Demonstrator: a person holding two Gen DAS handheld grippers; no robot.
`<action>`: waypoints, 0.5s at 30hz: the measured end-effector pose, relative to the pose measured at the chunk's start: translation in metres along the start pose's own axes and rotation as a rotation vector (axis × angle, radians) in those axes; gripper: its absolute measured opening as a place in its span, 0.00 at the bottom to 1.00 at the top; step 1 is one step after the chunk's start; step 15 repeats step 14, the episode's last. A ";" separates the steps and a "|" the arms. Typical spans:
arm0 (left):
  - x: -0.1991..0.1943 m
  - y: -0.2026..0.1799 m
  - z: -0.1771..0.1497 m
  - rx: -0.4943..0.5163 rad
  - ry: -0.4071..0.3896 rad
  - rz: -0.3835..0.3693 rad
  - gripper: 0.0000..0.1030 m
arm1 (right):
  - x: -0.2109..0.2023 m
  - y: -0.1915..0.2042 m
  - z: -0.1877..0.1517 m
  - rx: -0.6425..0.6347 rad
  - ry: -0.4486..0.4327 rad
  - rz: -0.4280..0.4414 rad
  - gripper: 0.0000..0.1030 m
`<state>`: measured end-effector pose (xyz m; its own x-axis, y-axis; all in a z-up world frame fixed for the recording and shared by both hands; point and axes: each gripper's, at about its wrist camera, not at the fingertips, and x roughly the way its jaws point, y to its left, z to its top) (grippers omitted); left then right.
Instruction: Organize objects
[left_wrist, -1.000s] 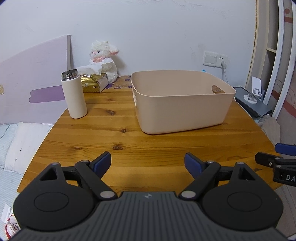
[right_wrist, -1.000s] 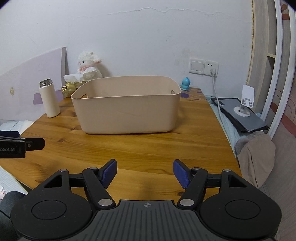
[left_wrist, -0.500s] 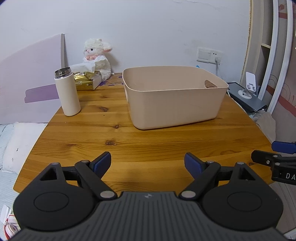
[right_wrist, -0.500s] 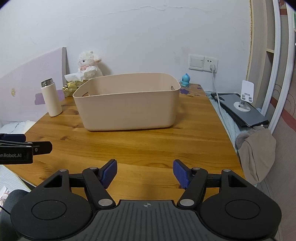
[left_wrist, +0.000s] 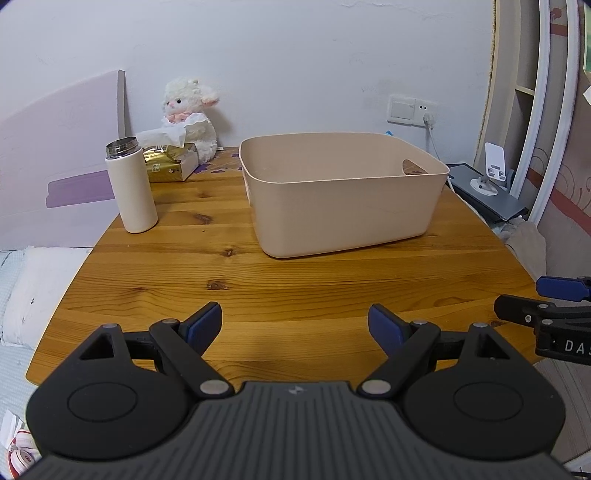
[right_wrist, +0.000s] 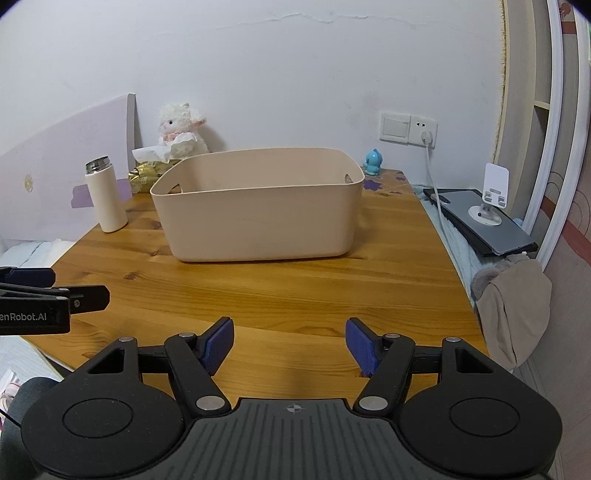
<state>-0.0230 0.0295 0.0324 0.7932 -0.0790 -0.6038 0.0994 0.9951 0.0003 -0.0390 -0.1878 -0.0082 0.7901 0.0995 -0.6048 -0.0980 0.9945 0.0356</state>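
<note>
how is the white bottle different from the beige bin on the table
The white bottle is tall, narrow and capped with a metal lid; the beige bin is wide, low and open-topped. The bottle stands near the table's left edge, the bin near its middle. Both sit upright, untouched.

Ahead of my fingers I see a varnished, glossy knotty-wood table (left_wrist: 295, 280), a matt smooth plastic bin (left_wrist: 343, 206), a matt flask (left_wrist: 133, 192) with polished metal cap, and a fluffy plush lamb (left_wrist: 192, 114).
</note>
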 end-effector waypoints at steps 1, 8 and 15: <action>0.000 0.000 0.000 0.001 -0.001 -0.001 0.85 | 0.000 0.000 0.000 0.000 0.001 0.000 0.68; -0.002 0.000 -0.001 0.001 -0.001 -0.002 0.85 | 0.002 0.000 0.000 -0.002 0.008 0.000 0.68; -0.002 0.000 0.000 0.003 -0.003 -0.001 0.85 | 0.005 0.000 -0.001 0.000 0.016 -0.001 0.68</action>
